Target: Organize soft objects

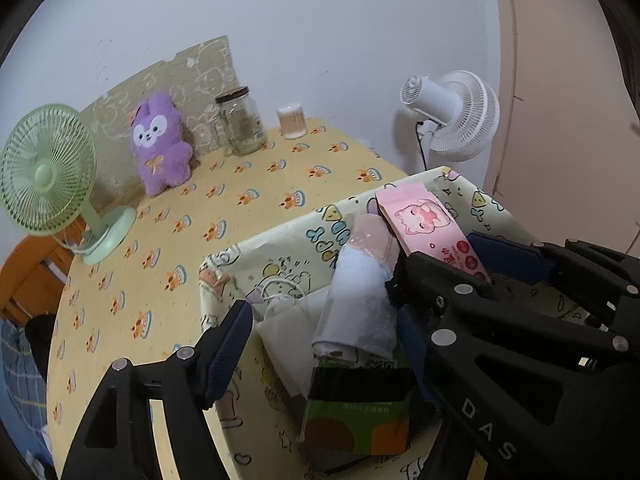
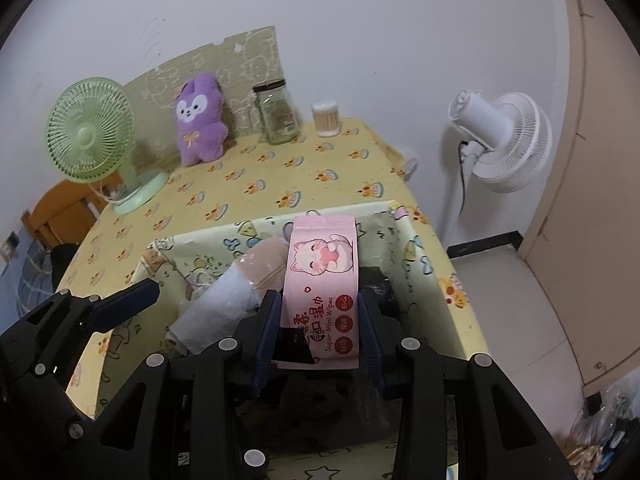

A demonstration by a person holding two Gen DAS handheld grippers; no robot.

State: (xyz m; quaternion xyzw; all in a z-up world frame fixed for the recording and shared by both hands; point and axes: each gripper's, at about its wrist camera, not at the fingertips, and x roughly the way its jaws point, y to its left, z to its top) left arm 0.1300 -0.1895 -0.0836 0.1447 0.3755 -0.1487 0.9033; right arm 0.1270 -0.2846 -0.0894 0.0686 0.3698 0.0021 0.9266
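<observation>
Wipes [image 2: 320,280] (pink pack) pinched in right tongs [image 2: 320,328] over bin [image 2: 430,280], near its far rim; left tongs [image 1: 320,312] spread above bin's left wall; bare table [image 1: 240,200] beyond; plush [image 1: 160,144] at table's back edge.

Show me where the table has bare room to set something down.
Bare tablecloth runs between the storage bin and the back row: green fan, purple plush, glass jar, swab tub. The bin is crowded; the right claw grips the wipes pack there.
</observation>
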